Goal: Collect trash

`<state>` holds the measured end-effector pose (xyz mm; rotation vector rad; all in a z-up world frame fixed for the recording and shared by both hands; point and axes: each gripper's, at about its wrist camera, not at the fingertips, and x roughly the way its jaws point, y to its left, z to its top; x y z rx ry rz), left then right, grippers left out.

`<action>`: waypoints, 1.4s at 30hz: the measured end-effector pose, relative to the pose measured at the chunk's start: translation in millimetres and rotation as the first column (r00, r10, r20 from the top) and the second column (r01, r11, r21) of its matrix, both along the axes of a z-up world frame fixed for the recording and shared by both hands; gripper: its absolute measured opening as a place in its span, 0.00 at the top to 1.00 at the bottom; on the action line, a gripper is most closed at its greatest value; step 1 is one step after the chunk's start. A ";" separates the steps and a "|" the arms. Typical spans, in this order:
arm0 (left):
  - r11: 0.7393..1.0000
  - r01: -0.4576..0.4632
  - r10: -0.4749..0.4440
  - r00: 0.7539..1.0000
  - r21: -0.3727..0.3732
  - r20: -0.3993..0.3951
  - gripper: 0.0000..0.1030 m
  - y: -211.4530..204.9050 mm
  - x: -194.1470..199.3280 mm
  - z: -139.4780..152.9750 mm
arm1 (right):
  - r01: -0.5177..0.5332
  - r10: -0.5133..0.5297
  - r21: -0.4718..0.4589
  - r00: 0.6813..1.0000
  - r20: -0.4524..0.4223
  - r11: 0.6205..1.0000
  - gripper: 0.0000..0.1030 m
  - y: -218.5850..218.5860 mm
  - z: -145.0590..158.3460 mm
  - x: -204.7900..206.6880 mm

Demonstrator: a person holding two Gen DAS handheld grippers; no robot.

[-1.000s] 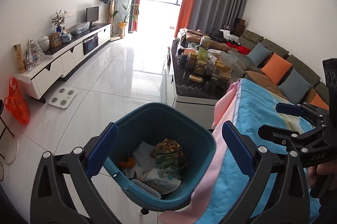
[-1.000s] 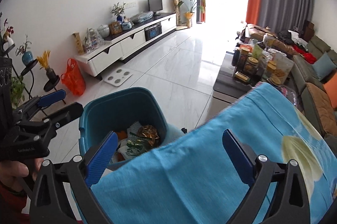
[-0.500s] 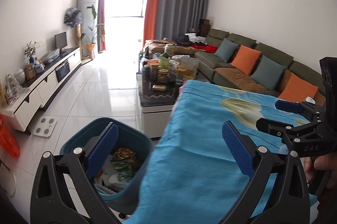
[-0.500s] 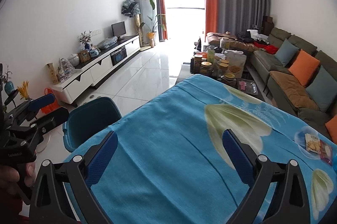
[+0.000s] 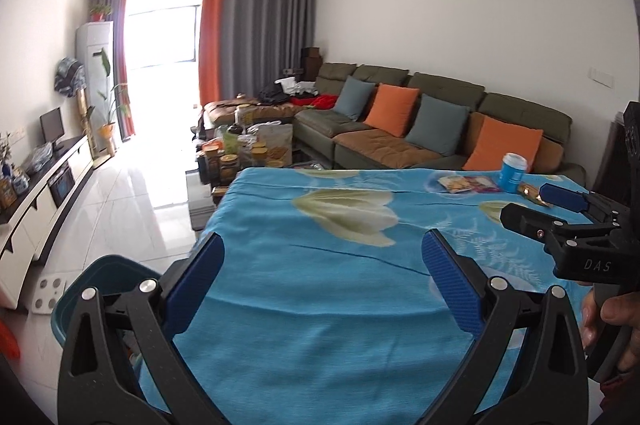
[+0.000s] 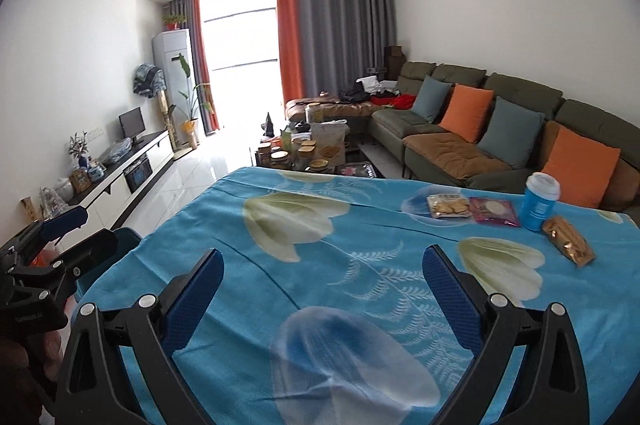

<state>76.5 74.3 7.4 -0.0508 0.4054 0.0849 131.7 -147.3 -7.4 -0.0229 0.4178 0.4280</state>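
A table with a blue flowered cloth (image 6: 340,245) fills the foreground. At its far right lie a biscuit packet (image 6: 447,206), a purple wrapper (image 6: 494,211), a blue cup with a white lid (image 6: 538,206) and a gold snack wrapper (image 6: 568,241); the cup (image 5: 512,172) and packets (image 5: 466,183) also show in the left wrist view. A teal trash bin (image 5: 100,279) stands on the floor at the table's left edge (image 6: 126,239). My left gripper (image 5: 320,285) is open and empty over the cloth's near left. My right gripper (image 6: 320,293) is open and empty over the cloth's middle.
A sofa with orange and grey cushions (image 6: 500,129) runs along the right wall. A cluttered coffee table (image 6: 308,149) stands beyond the table. A white TV cabinet (image 6: 120,177) lines the left wall. A white scale (image 5: 48,299) lies on the floor.
Both grippers swung up and right, from looking down into the trash bin to facing across the table. The bin slid to the lower left; the trash on the far right came into view.
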 end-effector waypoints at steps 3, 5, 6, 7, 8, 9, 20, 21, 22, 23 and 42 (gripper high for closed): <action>1.000 0.023 -0.023 0.999 0.009 0.028 0.05 -16.9 -2.4 2.1 | 0.045 -0.045 0.008 0.998 0.031 0.999 0.07 -11.4 -2.6 -15.0; 0.999 0.037 -0.037 0.998 0.005 0.054 0.05 -20.7 -9.8 5.8 | 0.074 -0.074 0.001 0.996 0.056 0.997 0.07 -17.2 -3.8 -23.7; 0.999 0.042 -0.042 0.997 0.003 0.061 0.05 -22.7 -11.6 7.3 | 0.088 -0.088 -0.002 0.994 0.063 0.996 0.07 -18.2 -4.7 -27.0; 0.999 0.042 -0.042 0.997 0.002 0.067 0.05 -24.6 -12.9 7.6 | 0.099 -0.099 0.000 0.993 0.068 0.995 0.07 -20.1 -5.8 -30.3; 0.999 0.047 -0.046 0.996 -0.002 0.072 0.05 -24.7 -13.8 7.7 | 0.111 -0.111 0.008 0.991 0.076 0.994 0.07 -24.2 -6.4 -35.1; 0.999 0.052 -0.051 0.996 -0.008 0.074 0.05 -24.3 -13.5 7.6 | 0.119 -0.120 0.013 0.990 0.081 0.993 0.07 -26.2 -7.5 -37.6; 0.997 0.077 -0.077 0.986 0.005 0.150 0.05 -23.7 -50.4 4.5 | 0.153 -0.161 0.058 0.974 0.162 0.987 0.07 -28.4 -8.1 -74.2; 0.997 0.077 -0.076 0.984 0.003 0.159 0.05 -24.4 -54.0 5.3 | 0.157 -0.164 0.057 0.971 0.174 0.986 0.07 -27.9 -8.4 -78.2; 0.997 0.077 -0.076 0.983 -0.001 0.168 0.05 -23.7 -57.8 6.1 | 0.158 -0.166 0.057 0.969 0.185 0.986 0.07 -27.5 -8.5 -82.2; 0.997 0.076 -0.074 0.981 -0.005 0.180 0.05 -22.9 -61.5 7.3 | 0.157 -0.165 0.053 0.968 0.192 0.986 0.07 -26.5 -8.1 -85.3; 0.998 0.061 -0.065 0.955 0.020 0.291 0.05 -19.8 -102.0 16.8 | 0.222 -0.235 0.078 0.925 0.300 0.972 0.07 -33.5 -4.3 -128.9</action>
